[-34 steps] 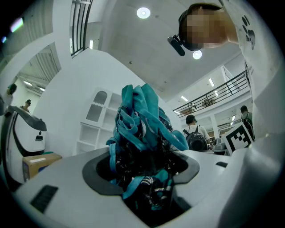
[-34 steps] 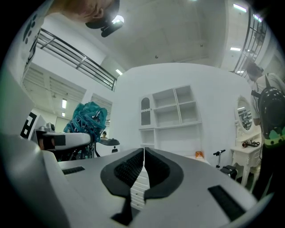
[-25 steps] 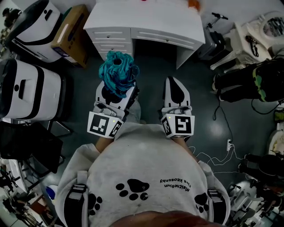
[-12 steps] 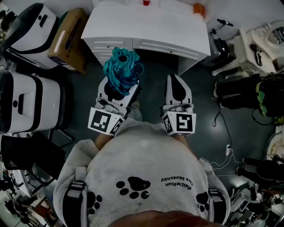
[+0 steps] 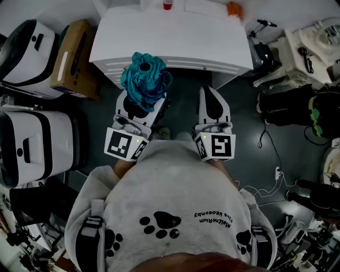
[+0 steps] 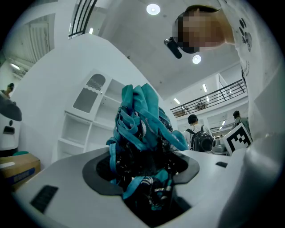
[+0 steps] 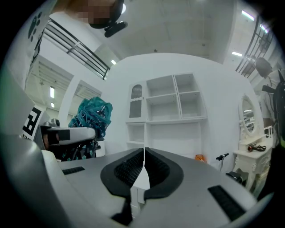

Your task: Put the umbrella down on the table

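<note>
Nearest to me are my grey sweatshirt (image 5: 170,202) with its paw prints and, just past it, the two marker cubes. My left gripper (image 5: 141,107) holds the umbrella (image 5: 143,79): its fingers (image 6: 67,178) stand fairly wide and clamp the folded teal and black bundle, which fills the gap between them and rises well above them. My right gripper (image 5: 210,95) is level beside it, apart from it, and its fingers (image 7: 129,171) are pressed together with nothing between them. Both hang over the dark floor (image 5: 183,122). The umbrella is in the air, not lying on anything; in the head view its bunched top overlaps the near edge of the white tabletop (image 5: 170,37), left of the middle. On the floor to my left stands a large white and black case (image 5: 37,138), closed, so I cannot tell what is in it. Further on are a second such case (image 5: 32,37) and a brown cardboard box (image 5: 74,53) beside the left edge of the tabletop; the box's top is shut too. To my right dark bags (image 5: 289,106) lie on the floor. At the far edge of the tabletop a small red cup (image 5: 168,5) stands near the middle, its contents too small to make out, and an orange thing (image 5: 234,8) sits toward the far right corner. Beyond, the right gripper view shows a white shelf unit (image 7: 171,111) with open compartments.
</note>
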